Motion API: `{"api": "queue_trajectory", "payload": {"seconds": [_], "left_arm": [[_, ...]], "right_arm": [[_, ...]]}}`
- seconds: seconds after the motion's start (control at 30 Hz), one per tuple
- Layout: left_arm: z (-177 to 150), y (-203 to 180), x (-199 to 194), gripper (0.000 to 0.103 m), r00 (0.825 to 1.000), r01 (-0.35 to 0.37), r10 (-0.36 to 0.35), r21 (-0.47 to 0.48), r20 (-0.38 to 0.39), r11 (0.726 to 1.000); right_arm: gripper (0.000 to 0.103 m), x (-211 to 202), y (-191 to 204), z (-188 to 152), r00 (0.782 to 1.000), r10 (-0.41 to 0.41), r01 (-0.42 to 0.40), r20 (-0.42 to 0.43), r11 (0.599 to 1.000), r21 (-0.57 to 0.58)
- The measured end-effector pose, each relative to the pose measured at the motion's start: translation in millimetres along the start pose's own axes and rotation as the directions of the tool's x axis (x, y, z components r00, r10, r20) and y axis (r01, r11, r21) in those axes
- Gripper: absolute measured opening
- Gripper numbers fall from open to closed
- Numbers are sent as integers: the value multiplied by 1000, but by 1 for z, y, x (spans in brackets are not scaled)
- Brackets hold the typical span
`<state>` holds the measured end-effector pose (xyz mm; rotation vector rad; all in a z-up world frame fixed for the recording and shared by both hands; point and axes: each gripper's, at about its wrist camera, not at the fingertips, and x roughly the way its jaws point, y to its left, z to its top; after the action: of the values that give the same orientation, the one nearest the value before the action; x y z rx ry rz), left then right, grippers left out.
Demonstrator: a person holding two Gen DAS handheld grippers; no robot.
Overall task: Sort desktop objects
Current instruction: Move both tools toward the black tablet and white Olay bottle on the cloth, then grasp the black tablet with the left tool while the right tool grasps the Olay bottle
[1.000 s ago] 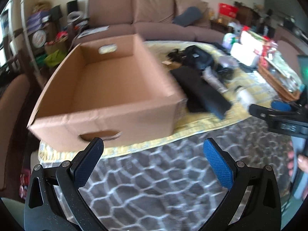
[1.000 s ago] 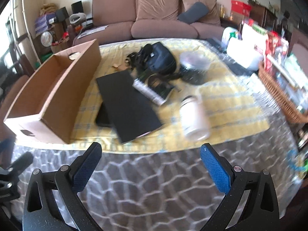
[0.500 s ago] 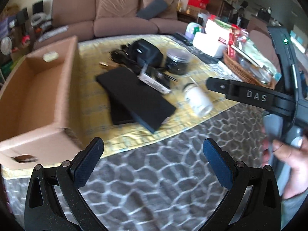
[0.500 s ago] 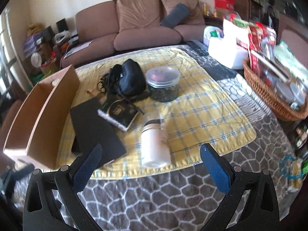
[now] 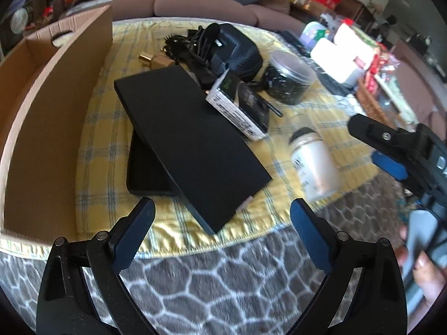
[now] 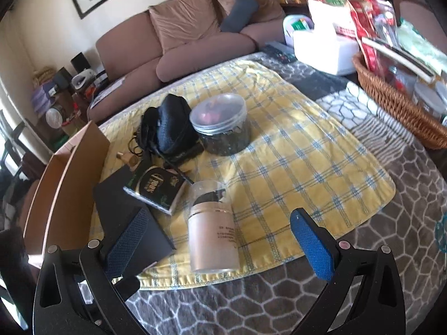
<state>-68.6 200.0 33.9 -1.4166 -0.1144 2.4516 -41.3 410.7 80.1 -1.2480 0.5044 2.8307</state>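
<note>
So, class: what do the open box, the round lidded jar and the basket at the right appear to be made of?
Open box: corrugated cardboard, matte brown, with thin cut edges and a punched handle hole.
Round jar: probably clear plastic with a cloudy, see-through lid; dark contents show through the wall.
Basket: woven wicker or rattan, warm brown, with visible plaited strands.

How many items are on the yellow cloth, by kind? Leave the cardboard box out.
Flat black slabs: 2, a board lying on a tablet
Lidded containers: 2, a white bottle on its side and a clear jar
Bags: 1, a black pouch
Small boxes: 1, a black and white box
Brass bits: 1, a small fitting
Total: 7
</note>
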Motion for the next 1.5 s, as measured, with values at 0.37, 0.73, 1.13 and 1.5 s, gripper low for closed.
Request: {"api": "queue_trajectory", "payload": {"seconds": [0.37,0.73,1.13,1.5], "left_arm": [[33,-29,30,103,972,-231,230,-33,-47,972],[34,-33,47,99,944,-325,328,77,-30,943],[31,2,17,66,961,-272,275,86,-31,959],[56,-24,53,103,907,-409,413,61,-77,910]], "right_arm": [[103,6,-5,-1,997,-62,62,-50,998,1],[103,6,-13,-1,997,-28,32,-65,998,58],[103,20,-5,-8,993,-22,28,-119,998,49],[103,20,-9,-7,992,-25,35,-120,995,88]]}}
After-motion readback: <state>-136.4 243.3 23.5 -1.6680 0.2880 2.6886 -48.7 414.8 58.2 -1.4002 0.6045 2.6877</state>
